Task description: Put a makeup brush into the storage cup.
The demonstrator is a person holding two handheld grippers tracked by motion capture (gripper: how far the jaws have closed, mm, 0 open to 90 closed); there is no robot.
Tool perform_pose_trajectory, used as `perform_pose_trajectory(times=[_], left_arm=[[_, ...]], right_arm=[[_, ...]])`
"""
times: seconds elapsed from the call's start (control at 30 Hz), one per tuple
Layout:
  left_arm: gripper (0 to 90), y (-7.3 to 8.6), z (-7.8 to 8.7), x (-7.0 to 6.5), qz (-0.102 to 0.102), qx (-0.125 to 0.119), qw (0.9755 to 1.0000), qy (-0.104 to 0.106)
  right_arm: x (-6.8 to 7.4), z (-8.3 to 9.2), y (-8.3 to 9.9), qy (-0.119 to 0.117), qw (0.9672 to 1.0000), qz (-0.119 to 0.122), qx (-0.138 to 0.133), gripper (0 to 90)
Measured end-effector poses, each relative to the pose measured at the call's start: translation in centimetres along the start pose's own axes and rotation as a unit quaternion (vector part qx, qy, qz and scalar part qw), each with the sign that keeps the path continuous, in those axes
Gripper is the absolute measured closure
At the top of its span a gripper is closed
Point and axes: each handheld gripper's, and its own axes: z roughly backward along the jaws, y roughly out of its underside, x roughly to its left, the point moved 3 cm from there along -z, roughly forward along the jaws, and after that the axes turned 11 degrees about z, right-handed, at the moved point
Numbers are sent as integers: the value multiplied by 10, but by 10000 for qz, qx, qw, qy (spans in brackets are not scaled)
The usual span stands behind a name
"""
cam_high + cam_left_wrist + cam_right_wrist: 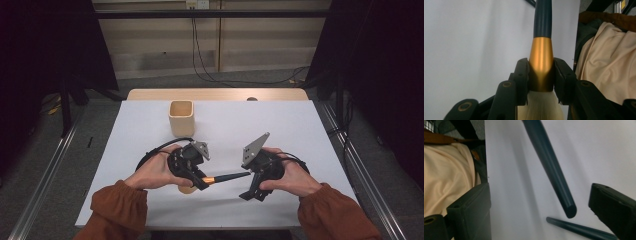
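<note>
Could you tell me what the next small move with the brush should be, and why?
Probably bring the right gripper forward so its wide-open jaws straddle the free end of the dark handle, then close. The left gripper is shut on the brush at its gold ferrule, with the handle pointing at the right gripper; its tip sits between the open jaws, untouched. The beige cup stands behind, a likely destination.

Person at the near edge: rust-brown long sleeves (120, 202) with gathered cuffs, pale cream garment (609, 62) below. Each hand-held gripper, left (192, 172) and right (255, 187), is matte black with brass-ringed screw holes, a grey three-cornered perforated plate (254, 146) on top, and a trailing black cable (160, 148).
</note>
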Motion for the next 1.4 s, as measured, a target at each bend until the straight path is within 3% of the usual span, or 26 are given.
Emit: perform_pose_trajectory(times=[0.2,0.4,0.5,0.57,0.7,0.83,1.0,1.27,1.4], left_arm=[[668,-2,-4,1,-44,71,10000,26],[668,-3,-7,0,-91,114,9999,19],[668,-4,-7,0,-111,76,9999,33],[668,-4,-7,0,-85,33,10000,27],[668,-5,-6,-3,-130,35,9999,16],[668,-7,-7,-3,-173,36,9998,7],[668,-7,-7,-2,-174,23,9998,7],[668,-7,-8,-2,-218,15,9998,-13],[668,-7,-8,-3,-201,-16,9998,5]], right_arm=[[-2,-7,-4,-83,9994,61,329,49],[-4,-15,-12,-192,9986,143,466,53],[-6,-18,-17,-121,9987,199,457,67],[-6,-21,-18,-128,9985,118,510,101],[-6,-23,-22,-196,9985,319,406,242],[-6,-26,-27,-267,9981,366,416,319],[-8,-26,-31,-329,9984,421,191,460],[-11,-31,-34,-210,9986,479,42,564],[-10,-32,-35,-300,9983,491,-6,638]])
